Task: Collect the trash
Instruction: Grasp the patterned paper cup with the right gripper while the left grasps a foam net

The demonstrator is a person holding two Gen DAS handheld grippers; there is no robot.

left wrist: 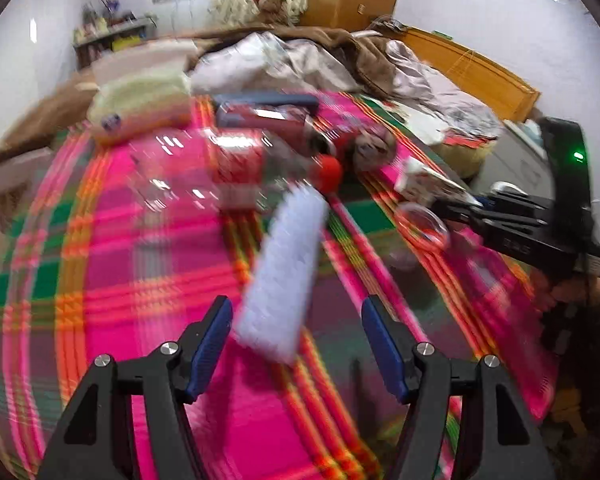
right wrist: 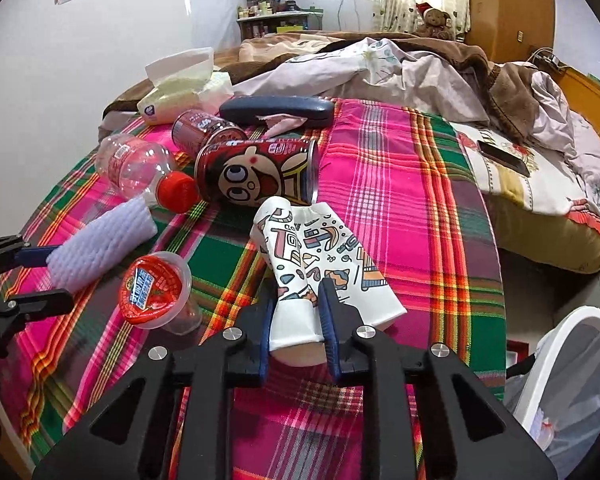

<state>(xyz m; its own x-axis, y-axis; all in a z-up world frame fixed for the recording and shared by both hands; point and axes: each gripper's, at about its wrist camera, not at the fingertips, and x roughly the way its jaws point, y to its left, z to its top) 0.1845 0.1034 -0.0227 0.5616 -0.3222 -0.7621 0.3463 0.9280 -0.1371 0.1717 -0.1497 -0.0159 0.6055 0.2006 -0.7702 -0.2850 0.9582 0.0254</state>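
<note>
1. the right gripper [right wrist: 298,312] is clenched on a crushed white paper cup with colourful cartoon doodles [right wrist: 311,264]; its blue-padded jaws pinch the cup's flattened rim end, and the rest of the cup lies forward on the cloth.
2. the left gripper [left wrist: 296,312] has its jaws apart, straddling the near end of a white foam net fruit sleeve [left wrist: 286,268]. that view is blurred, so i cannot tell whether the pads touch the foam; a gap shows on the right side.
3. everything lies on a pink, green and orange plaid cloth [right wrist: 399,208] with a woven, ribbed look.
4. just left of the paper cup sits a small clear plastic tub with a red foil lid [right wrist: 154,294], tipped on its side.
5. beyond it lie a clear crumpled plastic bottle with a red cap [right wrist: 140,168] and a red cartoon-face metal can [right wrist: 252,174], both on their sides, the can just past the cup's far end.
6. farther back are a second red can [right wrist: 204,130], a dark blue hard glasses case [right wrist: 276,110] and a soft yellow-green tissue pack [right wrist: 180,98].
7. at the lower right edge stands a white bin lined with a clear bag [right wrist: 571,360], off the cloth.
</note>
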